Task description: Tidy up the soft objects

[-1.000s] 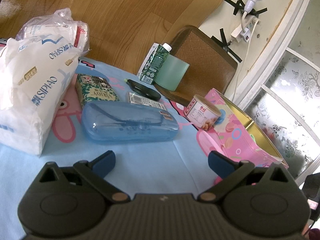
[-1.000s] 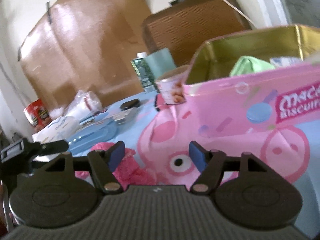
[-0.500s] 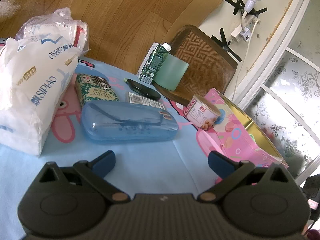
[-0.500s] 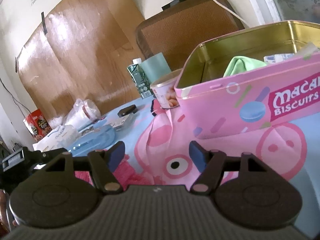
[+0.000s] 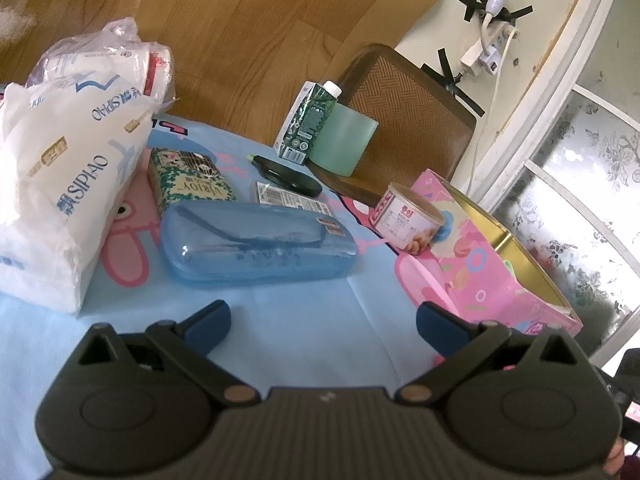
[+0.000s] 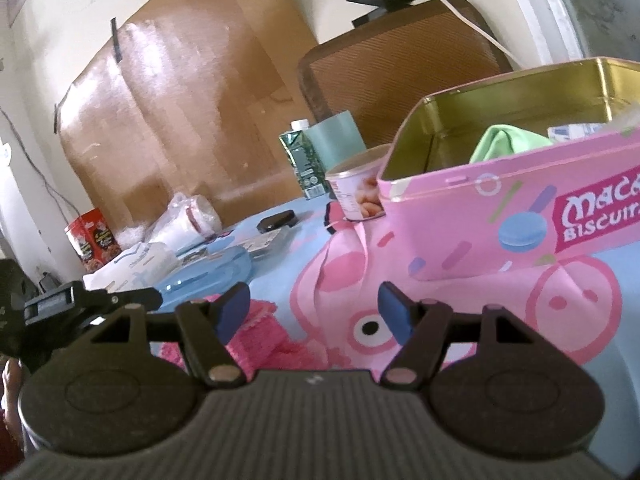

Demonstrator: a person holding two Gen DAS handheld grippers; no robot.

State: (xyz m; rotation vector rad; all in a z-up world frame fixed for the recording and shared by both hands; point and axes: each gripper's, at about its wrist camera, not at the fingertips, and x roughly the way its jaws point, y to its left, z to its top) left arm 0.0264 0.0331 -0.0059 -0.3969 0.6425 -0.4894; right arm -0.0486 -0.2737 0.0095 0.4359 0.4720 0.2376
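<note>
A pink biscuit tin (image 6: 500,216) with a gold inside stands open on the blue cartoon cloth (image 6: 304,248); a light green soft cloth (image 6: 506,142) lies in it. The same tin (image 5: 480,256) shows at the right of the left wrist view. A fluffy pink soft thing (image 6: 264,336) lies on the cloth just under and behind my right gripper (image 6: 314,312), which is open with nothing between its fingers. My left gripper (image 5: 320,320) is open over bare blue cloth (image 5: 304,320), with a white tissue pack (image 5: 60,192) to its left.
A blue plastic case (image 5: 256,246), a green patterned tin (image 5: 188,184), a black flat object (image 5: 288,176), a small food cup (image 5: 408,220), a green carton (image 5: 308,120) and a teal cup (image 5: 344,140) crowd the cloth. A brown chair (image 5: 404,120) stands behind. A red can (image 6: 94,240) sits far left.
The right wrist view has shifted a little, so the pink tin now sits slightly further right and higher. The left gripper has stayed put. Both grippers remain open.
</note>
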